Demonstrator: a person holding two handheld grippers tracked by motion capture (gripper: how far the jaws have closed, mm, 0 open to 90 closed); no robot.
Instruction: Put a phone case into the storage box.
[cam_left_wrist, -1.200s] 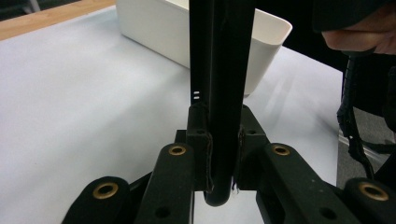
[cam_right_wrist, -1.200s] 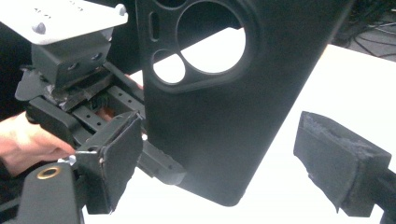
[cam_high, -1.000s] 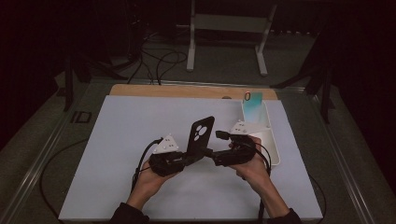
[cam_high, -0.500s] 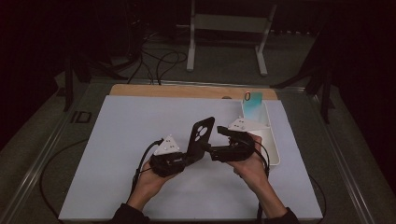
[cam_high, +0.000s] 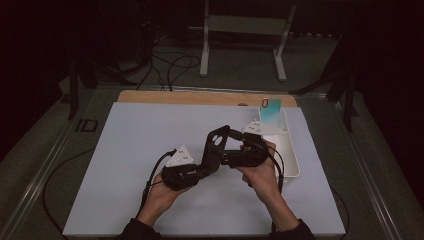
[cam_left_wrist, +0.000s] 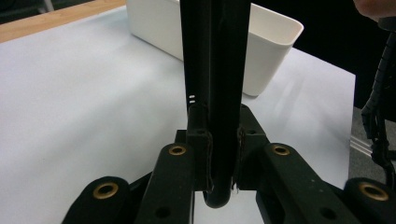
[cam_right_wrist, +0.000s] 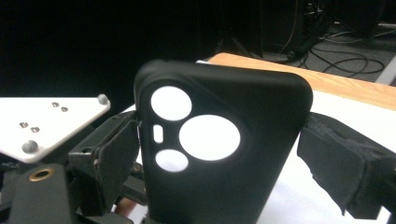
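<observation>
Black phone case (cam_high: 216, 147) is held up off the white counter (cam_high: 125, 150) at mid-front, tilted, camera cutouts up. Left gripper (cam_high: 197, 171) is clenched on its lower edge; the left gripper view shows the case edge-on, pinched between both fingers (cam_left_wrist: 198, 154). Right gripper (cam_high: 227, 159) is at the case's side with its fingers (cam_right_wrist: 348, 170) spread on either side of the case, released, not yet pressing. Case looks light, thin, rubbery and bendy, likely grippy, not fragile; best taken by the long side edges, away from the cutouts. White bin (cam_high: 287, 150) stands just right of the hands.
</observation>
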